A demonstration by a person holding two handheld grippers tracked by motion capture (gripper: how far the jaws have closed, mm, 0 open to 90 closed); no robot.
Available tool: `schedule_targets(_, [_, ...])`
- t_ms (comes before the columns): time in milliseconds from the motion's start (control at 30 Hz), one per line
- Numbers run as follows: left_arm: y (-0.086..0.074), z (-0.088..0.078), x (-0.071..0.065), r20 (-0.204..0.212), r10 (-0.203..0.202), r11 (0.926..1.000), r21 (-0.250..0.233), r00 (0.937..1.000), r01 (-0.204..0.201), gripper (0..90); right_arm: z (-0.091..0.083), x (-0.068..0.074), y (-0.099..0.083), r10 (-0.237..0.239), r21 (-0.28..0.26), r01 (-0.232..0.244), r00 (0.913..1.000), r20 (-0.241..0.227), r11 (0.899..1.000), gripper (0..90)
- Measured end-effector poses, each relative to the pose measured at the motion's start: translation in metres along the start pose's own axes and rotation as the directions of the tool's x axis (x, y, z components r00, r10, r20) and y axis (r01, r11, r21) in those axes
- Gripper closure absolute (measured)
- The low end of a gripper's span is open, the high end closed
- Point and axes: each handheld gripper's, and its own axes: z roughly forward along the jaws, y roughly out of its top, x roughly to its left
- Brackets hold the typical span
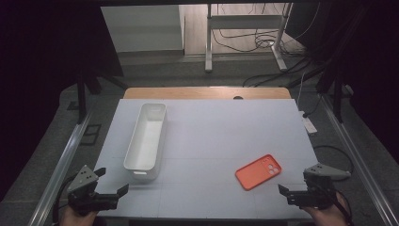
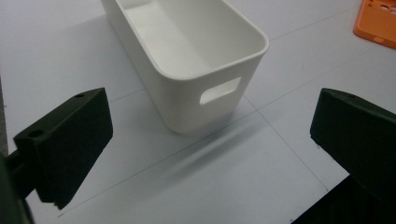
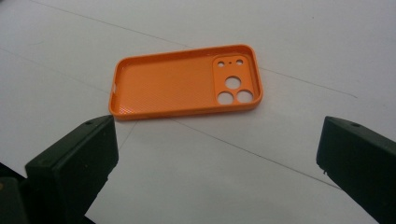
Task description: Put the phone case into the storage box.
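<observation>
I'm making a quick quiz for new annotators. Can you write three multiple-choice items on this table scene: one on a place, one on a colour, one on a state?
1. Where does the phone case lie on the table?
A. inside the bin
B. near the right tongs
C. at the far edge

2. What colour is the phone case?
A. orange
B. blue
C. black

3. How do the left tongs stand?
A. shut on the bin
C. shut on nothing
B. open, holding nothing

Answers:
1 B: the high view shows the case flat on the table close to the right tongs, well apart from the white bin.
2 A: the right gripper view shows it orange, inner side up, with camera holes.
3 B: in the left gripper view the jaws stand wide apart, with the bin beyond them, untouched.
</observation>
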Motion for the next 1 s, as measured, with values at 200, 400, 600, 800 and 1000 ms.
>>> schedule_targets(200, [0.000, 0.000, 0.000, 0.001, 0.002, 1.0000, 0.000, 1.0000, -0.002, 0.0, 0.002, 0.001, 0.001, -0.023, 0.019, 0.023, 0.9996, -0.019, 1.000, 0.0])
schedule_targets(400, [0.000, 0.000, 0.000, 0.003, 0.002, 1.0000, -0.001, 1.0000, -0.002, 0.0, 0.004, 0.003, 0.004, -0.034, 0.001, 0.034, 0.9994, -0.011, 0.999, 0.0])
schedule_targets(600, [0.000, 0.000, 0.000, 0.004, 0.005, 1.0000, 0.003, 1.0000, -0.005, 0.0, 0.005, 0.003, 0.008, -0.028, -0.021, 0.028, 0.9996, -0.009, 0.999, 0.0])
schedule_targets(800, [0.000, 0.001, -0.001, 0.001, 0.011, 0.9999, 0.007, 0.9999, -0.011, 0.0, 0.007, 0.004, 0.012, -0.038, -0.024, 0.037, 0.9993, -0.008, 0.999, 0.0])
schedule_targets(1000, [0.001, 0.001, -0.001, 0.000, 0.013, 0.9999, 0.011, 0.9999, -0.013, 0.2, 0.012, 0.005, 0.019, -0.043, -0.009, 0.043, 0.9985, -0.033, 0.999, 0.0])
